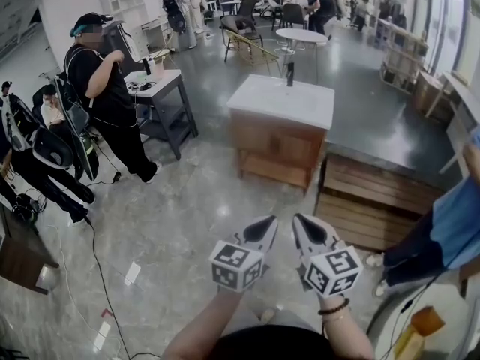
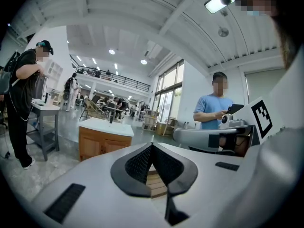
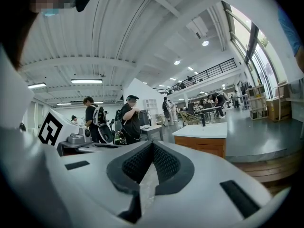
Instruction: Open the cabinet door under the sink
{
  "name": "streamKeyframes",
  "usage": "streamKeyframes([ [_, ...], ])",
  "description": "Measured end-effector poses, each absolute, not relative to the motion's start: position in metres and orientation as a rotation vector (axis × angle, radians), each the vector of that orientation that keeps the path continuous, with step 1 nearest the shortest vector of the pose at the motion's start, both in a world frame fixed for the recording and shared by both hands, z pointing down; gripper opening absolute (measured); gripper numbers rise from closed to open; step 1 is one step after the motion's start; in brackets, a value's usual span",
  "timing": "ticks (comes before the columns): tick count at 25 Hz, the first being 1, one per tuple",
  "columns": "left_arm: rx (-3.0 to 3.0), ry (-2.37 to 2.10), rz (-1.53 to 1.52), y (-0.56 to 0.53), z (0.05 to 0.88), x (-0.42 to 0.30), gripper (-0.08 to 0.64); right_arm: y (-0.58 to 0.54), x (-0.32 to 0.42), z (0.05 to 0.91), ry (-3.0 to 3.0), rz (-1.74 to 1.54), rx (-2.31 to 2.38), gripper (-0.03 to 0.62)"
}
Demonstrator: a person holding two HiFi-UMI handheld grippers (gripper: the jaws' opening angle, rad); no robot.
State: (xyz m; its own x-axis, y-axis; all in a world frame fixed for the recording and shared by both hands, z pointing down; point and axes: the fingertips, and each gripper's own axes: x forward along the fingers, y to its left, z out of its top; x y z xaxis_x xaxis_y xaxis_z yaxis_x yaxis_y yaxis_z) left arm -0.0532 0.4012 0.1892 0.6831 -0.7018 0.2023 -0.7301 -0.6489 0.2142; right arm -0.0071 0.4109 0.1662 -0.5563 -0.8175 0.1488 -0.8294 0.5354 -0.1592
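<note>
The sink cabinet point(image 1: 279, 147) is a wooden unit with a white top point(image 1: 283, 99) and a black faucet point(image 1: 289, 73), standing on the shiny floor some way ahead of me. Its two front doors look closed. My left gripper point(image 1: 268, 223) and right gripper point(image 1: 298, 221) are held side by side in the air, both well short of it, both shut and empty. The left gripper view shows the cabinet point(image 2: 101, 144) left of the shut jaw tips point(image 2: 152, 146). In the right gripper view the cabinet point(image 3: 205, 145) lies right of the tips point(image 3: 152, 144).
A low wooden platform point(image 1: 375, 198) lies right of the cabinet. A person in black point(image 1: 105, 100) stands at a grey table point(image 1: 166, 90) to the left; another in blue point(image 1: 448, 225) stands at the right. Cables point(image 1: 96, 261) trail on the floor. Tables and chairs point(image 1: 259, 40) fill the back.
</note>
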Motion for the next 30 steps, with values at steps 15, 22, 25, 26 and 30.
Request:
streamKeyframes([
  [15, 2.607, -1.141, 0.144, 0.317, 0.203, -0.042, 0.011, 0.323, 0.000, 0.187, -2.670, 0.351, 1.428, -0.008],
  [22, 2.636, -1.087, 0.161, 0.236, 0.204, -0.055, 0.011, 0.242, -0.013, 0.197, -2.637, 0.379, 1.449, -0.008],
  [25, 2.645, -1.050, 0.196, 0.202, 0.207, -0.060, 0.011, 0.209, -0.015, 0.202, -2.607, 0.408, 1.486, -0.008],
  [26, 2.649, -1.039, 0.206, 0.191, 0.208, -0.062, 0.011, 0.199, -0.015, 0.203, -2.599, 0.414, 1.496, -0.008],
  [30, 2.656, -1.001, 0.230, 0.150, 0.215, -0.066, 0.011, 0.160, -0.021, 0.209, -2.575, 0.429, 1.529, -0.008],
])
